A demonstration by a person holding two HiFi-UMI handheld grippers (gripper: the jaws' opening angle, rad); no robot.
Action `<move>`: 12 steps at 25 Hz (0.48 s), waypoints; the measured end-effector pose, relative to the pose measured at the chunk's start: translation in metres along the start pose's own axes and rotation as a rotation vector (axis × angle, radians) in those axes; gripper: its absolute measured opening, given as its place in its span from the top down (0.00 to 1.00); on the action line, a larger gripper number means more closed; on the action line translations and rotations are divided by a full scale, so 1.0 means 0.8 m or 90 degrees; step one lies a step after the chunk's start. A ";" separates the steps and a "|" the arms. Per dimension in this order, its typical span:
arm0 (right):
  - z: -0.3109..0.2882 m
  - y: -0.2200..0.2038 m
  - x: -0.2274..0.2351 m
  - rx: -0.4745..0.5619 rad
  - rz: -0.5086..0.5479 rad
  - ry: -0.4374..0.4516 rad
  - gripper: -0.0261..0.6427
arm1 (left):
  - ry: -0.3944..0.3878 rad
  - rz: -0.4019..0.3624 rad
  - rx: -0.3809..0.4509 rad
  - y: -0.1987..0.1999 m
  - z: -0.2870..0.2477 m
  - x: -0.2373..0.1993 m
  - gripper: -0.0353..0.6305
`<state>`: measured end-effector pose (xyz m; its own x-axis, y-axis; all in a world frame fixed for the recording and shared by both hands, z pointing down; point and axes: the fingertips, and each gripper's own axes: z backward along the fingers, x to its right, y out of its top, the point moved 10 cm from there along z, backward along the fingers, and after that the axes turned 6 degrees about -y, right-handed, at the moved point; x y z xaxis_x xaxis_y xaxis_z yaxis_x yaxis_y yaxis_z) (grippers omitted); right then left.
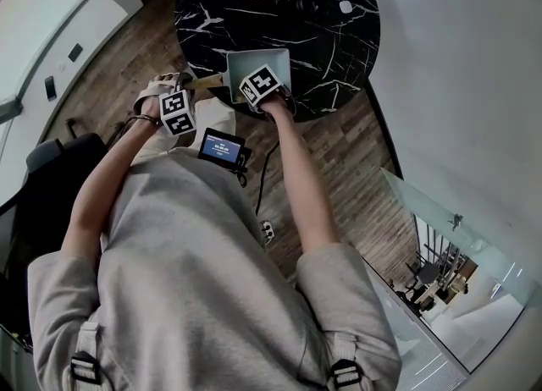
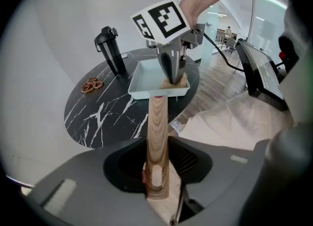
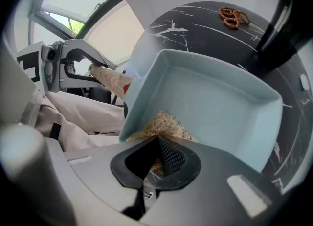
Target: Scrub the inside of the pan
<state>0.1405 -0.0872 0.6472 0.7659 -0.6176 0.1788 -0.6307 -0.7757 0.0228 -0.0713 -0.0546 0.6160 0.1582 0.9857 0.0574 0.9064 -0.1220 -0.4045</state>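
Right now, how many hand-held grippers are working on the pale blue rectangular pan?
2. The left hand-held gripper grips the wooden handle of the pale blue rectangular pan; the right hand-held gripper, shut on a straw-coloured fibre scrubber, presses it into the pan's near corner.

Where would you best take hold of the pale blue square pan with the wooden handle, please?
Grip the long wooden handle near its free end, coming in along its length from the side away from the pale blue square pan, as the left tool does. It juts straight out, narrow enough to pinch; the pan's body is wide.
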 end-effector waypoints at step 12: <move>0.042 -0.015 -0.023 0.100 0.105 0.025 0.94 | 0.004 -0.030 0.012 -0.002 0.003 0.008 0.75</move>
<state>0.1382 -0.0711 0.6104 0.6473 -0.7341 0.2051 -0.7173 -0.6777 -0.1619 -0.0730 -0.0478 0.6146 0.1176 0.9896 0.0831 0.9055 -0.0724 -0.4182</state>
